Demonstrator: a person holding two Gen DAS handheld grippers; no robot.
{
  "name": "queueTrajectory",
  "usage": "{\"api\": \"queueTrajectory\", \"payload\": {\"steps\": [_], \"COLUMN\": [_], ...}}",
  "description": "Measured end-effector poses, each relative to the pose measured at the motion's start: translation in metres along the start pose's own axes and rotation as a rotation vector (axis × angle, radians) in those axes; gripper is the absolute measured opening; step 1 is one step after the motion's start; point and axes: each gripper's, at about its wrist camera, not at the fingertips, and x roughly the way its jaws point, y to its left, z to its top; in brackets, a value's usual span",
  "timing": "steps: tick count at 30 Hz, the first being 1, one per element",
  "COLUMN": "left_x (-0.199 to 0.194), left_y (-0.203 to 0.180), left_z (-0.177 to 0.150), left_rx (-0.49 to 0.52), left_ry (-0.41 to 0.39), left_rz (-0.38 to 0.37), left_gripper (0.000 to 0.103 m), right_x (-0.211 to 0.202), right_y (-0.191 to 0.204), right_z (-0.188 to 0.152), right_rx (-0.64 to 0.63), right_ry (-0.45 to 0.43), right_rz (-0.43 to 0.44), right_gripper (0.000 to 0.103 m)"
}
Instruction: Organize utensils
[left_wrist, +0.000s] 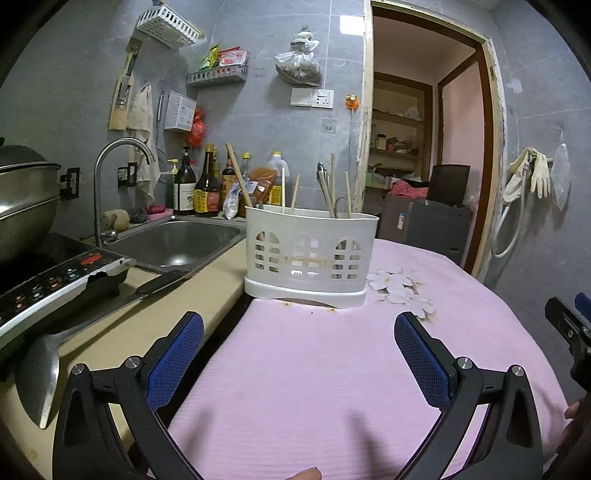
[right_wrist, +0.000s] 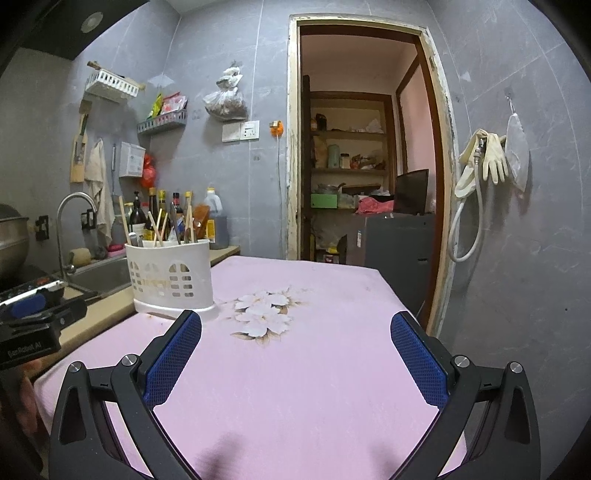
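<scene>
A white slotted utensil holder (left_wrist: 309, 254) stands upright at the far left edge of the pink cloth-covered table (left_wrist: 314, 369). Several chopsticks (left_wrist: 347, 194) and metal utensils (left_wrist: 325, 184) stick up out of it. My left gripper (left_wrist: 299, 325) hovers open over the pink cloth, just short of the holder, with nothing between its fingers. In the right wrist view the same holder (right_wrist: 170, 277) sits ahead to the left, and my right gripper (right_wrist: 295, 325) is open and empty above the cloth near a white flower print (right_wrist: 264, 312). The left gripper's body (right_wrist: 33, 325) shows at the left edge.
A steel sink (left_wrist: 181, 242) with a curved tap (left_wrist: 122, 155) lies left of the table. An induction cooker (left_wrist: 48, 280) with a pot (left_wrist: 26, 199), a knife (left_wrist: 159, 284) and a metal spatula (left_wrist: 40, 373) are on the beige counter. Bottles (left_wrist: 207, 184) line the wall. A doorway (right_wrist: 365, 147) opens behind.
</scene>
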Motion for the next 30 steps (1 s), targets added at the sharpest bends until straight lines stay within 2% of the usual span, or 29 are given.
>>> {"api": "queueTrajectory", "payload": {"steps": [18, 30], "left_x": [-0.003, -0.006], "left_y": [0.01, 0.011], "left_z": [-0.008, -0.007], "left_rx": [0.018, 0.019], "left_ry": [0.004, -0.001], "left_rz": [0.004, 0.003], "left_gripper": [0.101, 0.101], "right_x": [-0.003, -0.003], "right_y": [0.011, 0.01], "right_z": [-0.006, -0.004], "right_rx": [0.029, 0.031], "right_ry": [0.03, 0.025], "right_rz": [-0.055, -0.056], "right_gripper": [0.103, 0.103]}}
